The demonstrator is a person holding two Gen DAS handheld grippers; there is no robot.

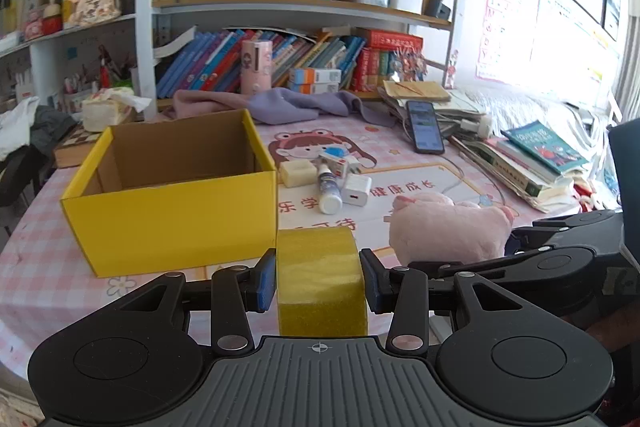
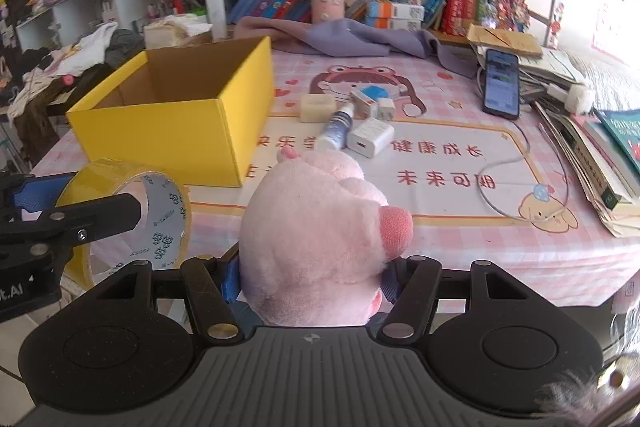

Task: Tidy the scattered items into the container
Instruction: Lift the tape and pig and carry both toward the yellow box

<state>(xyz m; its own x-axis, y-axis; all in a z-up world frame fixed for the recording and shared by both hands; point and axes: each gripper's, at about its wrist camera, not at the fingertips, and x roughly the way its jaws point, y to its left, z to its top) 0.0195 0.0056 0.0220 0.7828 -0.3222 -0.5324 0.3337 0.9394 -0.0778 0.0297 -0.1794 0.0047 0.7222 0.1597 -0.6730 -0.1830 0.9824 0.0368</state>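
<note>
My left gripper point(image 1: 320, 281) is shut on a yellow tape roll point(image 1: 320, 279), held just in front of the open yellow box point(image 1: 172, 215). The roll also shows in the right wrist view point(image 2: 132, 211) at the left. My right gripper point(image 2: 310, 279) is shut on a pink plush pig point(image 2: 316, 235), also visible in the left wrist view point(image 1: 444, 231). The yellow box point(image 2: 176, 131) looks empty inside. On the mat lie a white charger point(image 2: 370, 137), a small white bottle point(image 2: 338, 129), a cream block point(image 2: 318, 107) and two small plugs point(image 2: 372, 103).
A phone point(image 2: 501, 83) with a white cable lies at the right. Stacked books point(image 2: 600, 155) line the right edge. A purple cloth point(image 2: 348, 39) lies at the back before the bookshelf. A tissue box point(image 1: 106, 107) stands behind the yellow box.
</note>
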